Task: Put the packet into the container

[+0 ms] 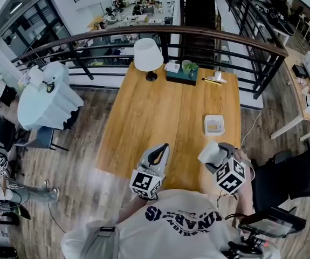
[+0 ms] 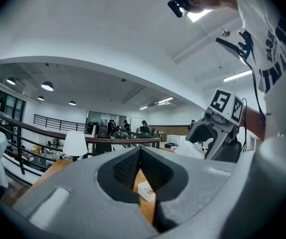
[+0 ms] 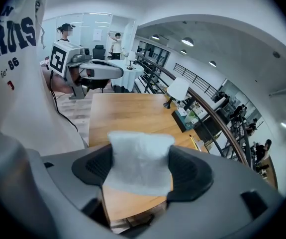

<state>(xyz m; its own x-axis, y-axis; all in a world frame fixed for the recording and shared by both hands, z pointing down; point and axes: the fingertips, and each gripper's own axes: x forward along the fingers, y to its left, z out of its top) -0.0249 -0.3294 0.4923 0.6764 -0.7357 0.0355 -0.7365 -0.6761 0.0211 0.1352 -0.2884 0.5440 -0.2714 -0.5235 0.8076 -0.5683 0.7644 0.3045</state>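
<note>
**White, soft packet [image 3: 139, 164] clamped in the right gripper [image 3: 140, 156]**

The right gripper's jaws press on the packet from both sides, and its crumpled top sticks up past the dark pads. In the head view it is held over the near right part of the light wooden counter [image 1: 160, 112]. The small white rectangular container [image 1: 214, 124] sits on the counter just beyond it, apart from the packet. The left gripper [image 2: 139, 156] is beside it over the near edge, its jaws together on nothing. A white table lamp [image 1: 147, 55] stands at the far end
</note>
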